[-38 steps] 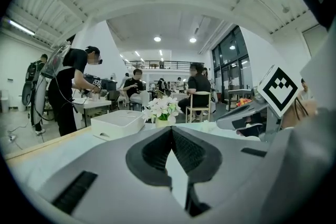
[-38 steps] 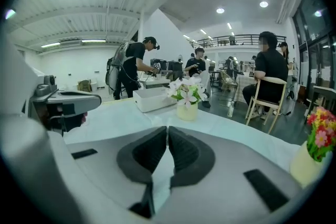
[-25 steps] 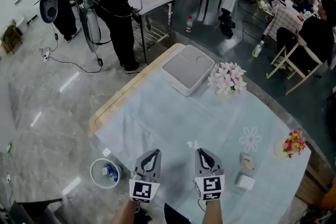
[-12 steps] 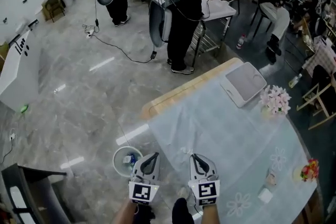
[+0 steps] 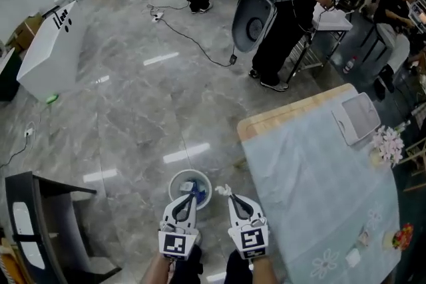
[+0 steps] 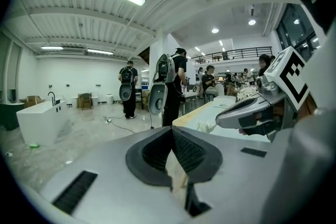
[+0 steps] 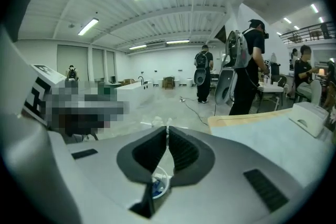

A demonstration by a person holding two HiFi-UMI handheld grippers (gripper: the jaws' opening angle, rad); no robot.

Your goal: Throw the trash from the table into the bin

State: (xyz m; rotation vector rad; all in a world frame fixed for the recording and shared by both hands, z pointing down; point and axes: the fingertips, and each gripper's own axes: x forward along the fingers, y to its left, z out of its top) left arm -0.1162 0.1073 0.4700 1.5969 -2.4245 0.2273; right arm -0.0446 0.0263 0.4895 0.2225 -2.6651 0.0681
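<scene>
A small round white bin (image 5: pixel 190 187) stands on the grey floor left of the table, with a blue item and other trash inside. My left gripper (image 5: pixel 188 197) is shut with nothing in it, its tip over the bin's near rim. My right gripper (image 5: pixel 231 197) hangs just right of the bin, shut on a small crumpled white paper scrap (image 5: pixel 221 189). The scrap (image 7: pixel 163 123) sticks out past the closed jaws in the right gripper view, and the bin (image 7: pixel 156 184) shows below them. In the left gripper view the right gripper (image 6: pixel 247 113) is at the right.
The table (image 5: pixel 313 176) with a pale blue cloth fills the right side; a grey box (image 5: pixel 359 118), flowers (image 5: pixel 389 143) and small bits (image 5: pixel 363 237) lie on it. People stand beyond the table's far corner. A black stand (image 5: pixel 40 209) is at the left.
The view has swung left from the table to the floor. Both grippers moved off the tablecloth to the bin, the right one still carrying the white scrap.
</scene>
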